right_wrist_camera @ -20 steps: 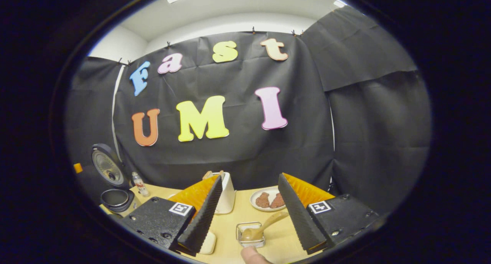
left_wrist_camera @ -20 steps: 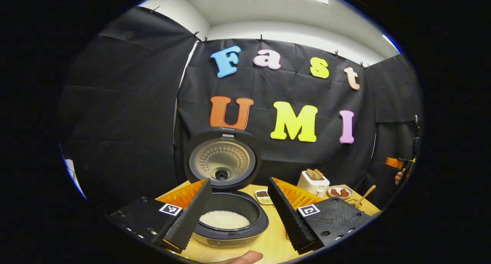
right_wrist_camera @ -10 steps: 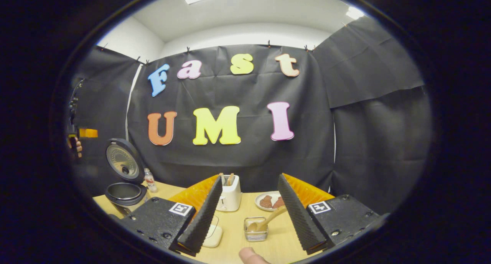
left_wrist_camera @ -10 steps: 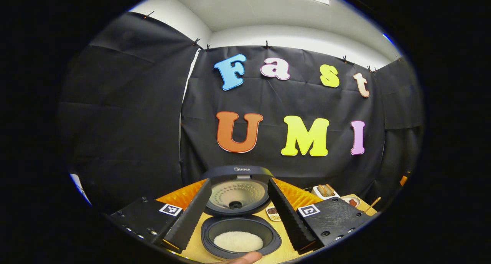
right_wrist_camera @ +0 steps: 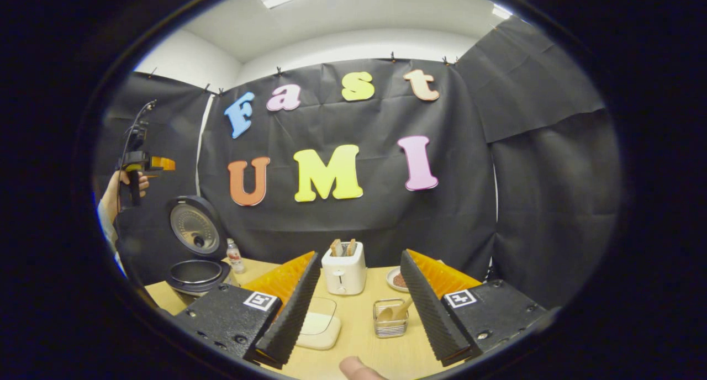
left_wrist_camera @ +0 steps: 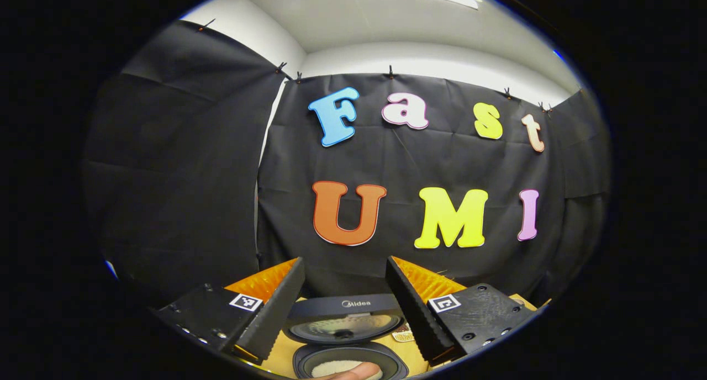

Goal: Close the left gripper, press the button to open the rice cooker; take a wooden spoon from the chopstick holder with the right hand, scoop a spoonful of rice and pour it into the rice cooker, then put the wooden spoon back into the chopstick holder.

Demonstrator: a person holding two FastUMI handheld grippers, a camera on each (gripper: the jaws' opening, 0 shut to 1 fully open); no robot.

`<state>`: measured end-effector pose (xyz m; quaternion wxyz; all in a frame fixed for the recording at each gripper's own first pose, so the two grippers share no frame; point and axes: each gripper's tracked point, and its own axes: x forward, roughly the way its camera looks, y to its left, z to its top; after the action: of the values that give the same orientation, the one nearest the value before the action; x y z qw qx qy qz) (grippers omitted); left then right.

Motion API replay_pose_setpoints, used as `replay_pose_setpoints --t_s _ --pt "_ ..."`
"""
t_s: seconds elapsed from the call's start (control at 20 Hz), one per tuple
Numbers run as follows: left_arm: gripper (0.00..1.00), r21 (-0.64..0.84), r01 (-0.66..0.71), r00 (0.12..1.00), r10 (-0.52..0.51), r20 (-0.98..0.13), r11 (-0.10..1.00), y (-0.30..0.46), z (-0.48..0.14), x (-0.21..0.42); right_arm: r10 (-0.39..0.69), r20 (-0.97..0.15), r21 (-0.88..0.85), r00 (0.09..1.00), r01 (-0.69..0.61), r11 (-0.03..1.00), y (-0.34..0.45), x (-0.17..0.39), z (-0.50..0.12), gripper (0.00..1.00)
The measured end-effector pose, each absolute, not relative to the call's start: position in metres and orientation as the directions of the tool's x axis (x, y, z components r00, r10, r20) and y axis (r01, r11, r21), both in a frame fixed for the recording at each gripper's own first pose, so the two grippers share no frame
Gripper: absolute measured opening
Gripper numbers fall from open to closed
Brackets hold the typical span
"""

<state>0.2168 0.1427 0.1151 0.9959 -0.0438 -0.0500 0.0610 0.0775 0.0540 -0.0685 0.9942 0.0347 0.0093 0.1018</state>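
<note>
In the left gripper view my left gripper (left_wrist_camera: pixel 343 260) is open and holds nothing, above and just in front of the rice cooker (left_wrist_camera: pixel 345 323). Its lid stands open and white rice (left_wrist_camera: pixel 331 368) lies in the pot. In the right gripper view my right gripper (right_wrist_camera: pixel 360 253) is open and empty too, raised over the table. The wooden spoon (right_wrist_camera: pixel 396 311) rests in the small chopstick holder (right_wrist_camera: pixel 390 326) between and beyond its fingers, apart from them. Far left there, the rice cooker (right_wrist_camera: pixel 196 258) stands open, with a hand holding the left gripper (right_wrist_camera: pixel 144 163) high above it.
A white toaster (right_wrist_camera: pixel 345 269) with bread stands behind the holder, and a plate (right_wrist_camera: pixel 395 280) is partly hidden by the right finger. A white lidded dish (right_wrist_camera: pixel 317 330) lies near the left finger. A small bottle (right_wrist_camera: pixel 235 256) stands by the cooker. The table (right_wrist_camera: pixel 364 344) is light wood.
Both grippers have risen and drawn back. The cooker has slid to the bottom of the left gripper view. The holder with the spoon now sits farther from the right fingers. Both stay open.
</note>
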Motion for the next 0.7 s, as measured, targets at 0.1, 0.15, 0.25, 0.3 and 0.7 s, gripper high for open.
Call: replay_pose_setpoints --t_s 0.1,0.15,0.25,0.3,0.7 --pt "0.94 -0.111 -0.121 0.987 0.131 0.093 0.987 0.143 0.109 0.238 0.222 -0.002 0.066 0.975 -0.221 0.973 0.059 0.075 -0.069 0.95" --pt "0.94 -0.11 -0.125 0.987 0.135 0.086 0.986 0.142 0.104 0.249 0.232 0.003 0.066 0.973 -0.231 0.971 0.061 0.074 -0.068 0.95" --pt "0.94 -0.091 -0.123 0.989 0.13 0.072 0.988 0.139 0.091 0.269 0.24 0.016 0.066 0.971 -0.24 0.968 0.061 0.072 -0.069 0.95" --pt "0.94 -0.078 -0.122 0.99 0.127 0.061 0.989 0.139 0.085 0.28 0.238 0.019 0.064 0.971 -0.238 0.969 0.06 0.071 -0.07 0.95" --pt "0.94 -0.088 -0.144 0.987 0.137 -0.085 0.986 0.15 0.031 0.315 0.221 0.016 0.08 0.975 -0.222 0.972 0.049 0.065 -0.083 0.95"
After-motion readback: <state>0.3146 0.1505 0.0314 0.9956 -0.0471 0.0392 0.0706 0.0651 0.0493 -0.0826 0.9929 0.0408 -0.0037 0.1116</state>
